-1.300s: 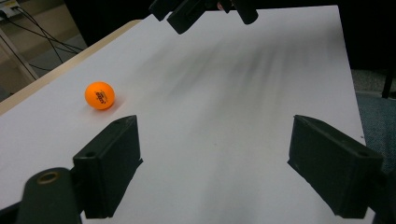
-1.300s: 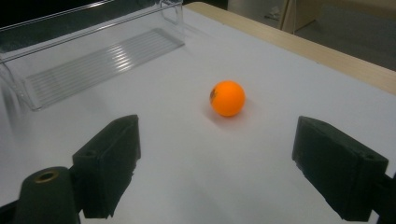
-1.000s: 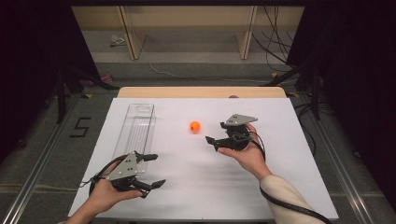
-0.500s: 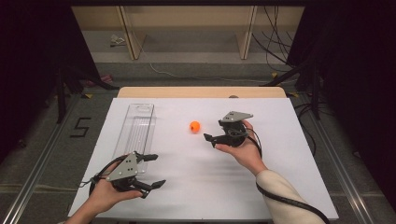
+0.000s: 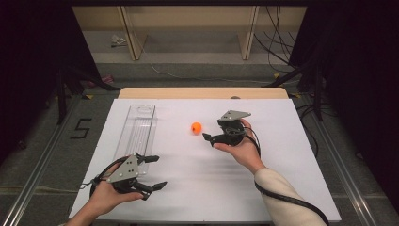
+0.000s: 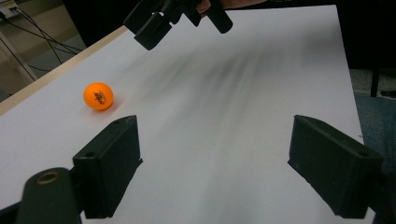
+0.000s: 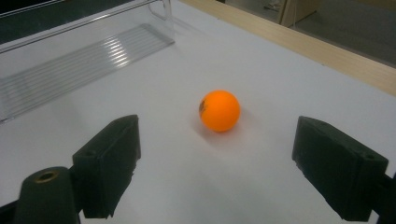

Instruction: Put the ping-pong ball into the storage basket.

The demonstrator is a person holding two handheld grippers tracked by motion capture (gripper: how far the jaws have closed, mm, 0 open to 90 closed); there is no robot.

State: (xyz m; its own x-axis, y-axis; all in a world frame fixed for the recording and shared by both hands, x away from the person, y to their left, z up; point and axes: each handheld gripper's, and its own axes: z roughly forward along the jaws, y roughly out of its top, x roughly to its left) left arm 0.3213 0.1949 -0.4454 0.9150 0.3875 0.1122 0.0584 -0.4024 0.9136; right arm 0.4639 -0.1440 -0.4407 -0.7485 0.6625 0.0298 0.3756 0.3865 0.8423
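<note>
An orange ball (image 5: 196,127) rests on the white table top (image 5: 197,188), a little past the middle. My right gripper (image 5: 212,130) hovers just to the right of it, open, with its jaws pointing at the ball. In the right gripper view the ball (image 7: 220,110) sits ahead, between the wide-apart jaws of the right gripper (image 7: 217,140), touching neither. My left gripper (image 5: 159,172) is held open near the front left with nothing in it. The left gripper view shows the ball (image 6: 98,96) far off to the left, and the right gripper (image 6: 177,16) beyond it.
A long clear plastic tray (image 5: 136,129) lies on the left part of the table, lengthwise away from me, and appears empty; in the right gripper view this tray (image 7: 84,60) lies left of the ball. A wooden edge (image 5: 202,92) runs along the table's far side.
My right gripper has moved a little left and forward, closer to the ball. The left gripper and the ball have stayed put.
</note>
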